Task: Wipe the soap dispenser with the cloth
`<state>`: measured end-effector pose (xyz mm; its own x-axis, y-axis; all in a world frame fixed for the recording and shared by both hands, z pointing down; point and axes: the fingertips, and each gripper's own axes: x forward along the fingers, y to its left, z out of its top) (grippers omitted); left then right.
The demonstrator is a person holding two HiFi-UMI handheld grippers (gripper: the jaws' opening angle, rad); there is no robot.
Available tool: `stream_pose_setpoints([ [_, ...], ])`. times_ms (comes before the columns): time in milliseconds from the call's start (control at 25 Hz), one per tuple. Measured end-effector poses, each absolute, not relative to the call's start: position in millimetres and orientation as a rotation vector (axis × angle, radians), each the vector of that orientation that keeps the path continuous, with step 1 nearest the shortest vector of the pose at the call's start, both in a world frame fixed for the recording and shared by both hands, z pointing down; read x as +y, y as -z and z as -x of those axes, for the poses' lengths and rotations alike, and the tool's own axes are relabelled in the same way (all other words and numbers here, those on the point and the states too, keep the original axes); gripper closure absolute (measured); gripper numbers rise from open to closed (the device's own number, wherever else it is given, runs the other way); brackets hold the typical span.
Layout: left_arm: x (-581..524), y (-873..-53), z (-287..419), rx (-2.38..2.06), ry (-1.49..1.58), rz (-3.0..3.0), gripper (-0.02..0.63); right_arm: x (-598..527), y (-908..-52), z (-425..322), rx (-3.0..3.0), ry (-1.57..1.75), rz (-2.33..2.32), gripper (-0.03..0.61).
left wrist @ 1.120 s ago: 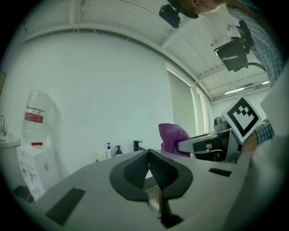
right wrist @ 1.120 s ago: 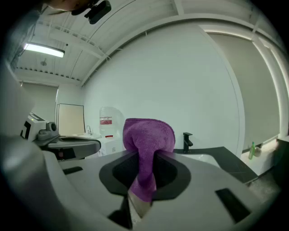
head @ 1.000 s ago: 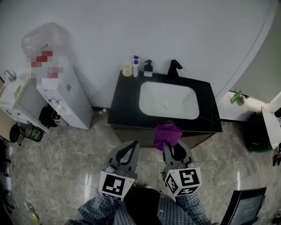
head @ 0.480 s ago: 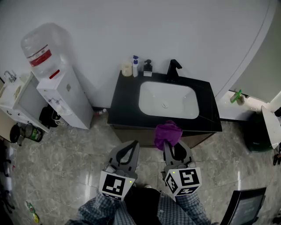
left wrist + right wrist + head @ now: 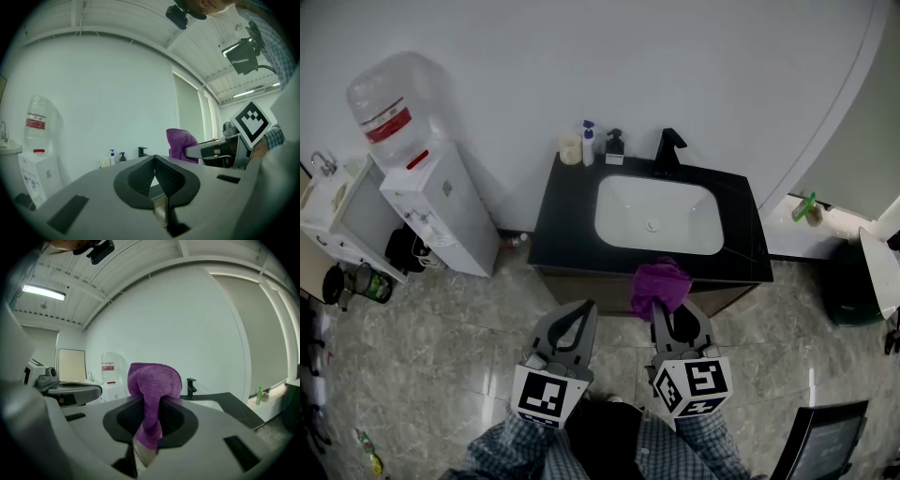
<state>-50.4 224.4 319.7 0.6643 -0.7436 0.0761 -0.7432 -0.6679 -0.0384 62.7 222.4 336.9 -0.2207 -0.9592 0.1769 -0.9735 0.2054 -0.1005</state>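
Soap dispenser [image 5: 616, 145], the dark pump bottle, is standing at the back edge of the black surface [image 5: 562, 220] against the wall. On its left a white spray bottle [image 5: 588, 141] and a cream cup [image 5: 571, 148] are standing; on its right a black tap [image 5: 668, 150] is rising over the white basin [image 5: 654, 214]. From the head view, the person is holding both tongs low in front of the vanity, well apart from the dispenser. The left tongs [image 5: 579, 307] are pressed together, while the right tongs [image 5: 667, 307] are carrying a purple cloth [image 5: 659, 284]. A water cooler [image 5: 441, 211] is standing to the left, its bottle wearing a red label too small to read.

Looking along the left tongs [image 5: 154, 160], the pads are meeting with nothing between them. The soap dispenser [image 5: 122, 157] is showing far off by the wall, and the cloth [image 5: 182, 143] is sticking up from the right tongs [image 5: 211, 150] alongside.

Looking along the right tongs [image 5: 151, 413], the jaws are clamping the cloth [image 5: 154, 380], which is bunching upward above them. The tap [image 5: 191, 387] is showing beyond it.
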Motion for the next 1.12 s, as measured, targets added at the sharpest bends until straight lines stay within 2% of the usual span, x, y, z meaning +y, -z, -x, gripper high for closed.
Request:
stream_pose_setpoints([
  [1120, 241, -312, 12, 1.396, 0.086, 2.795, 0.612, 237, -336, -113, -2.438, -0.283, -1.887, 0.503],
])
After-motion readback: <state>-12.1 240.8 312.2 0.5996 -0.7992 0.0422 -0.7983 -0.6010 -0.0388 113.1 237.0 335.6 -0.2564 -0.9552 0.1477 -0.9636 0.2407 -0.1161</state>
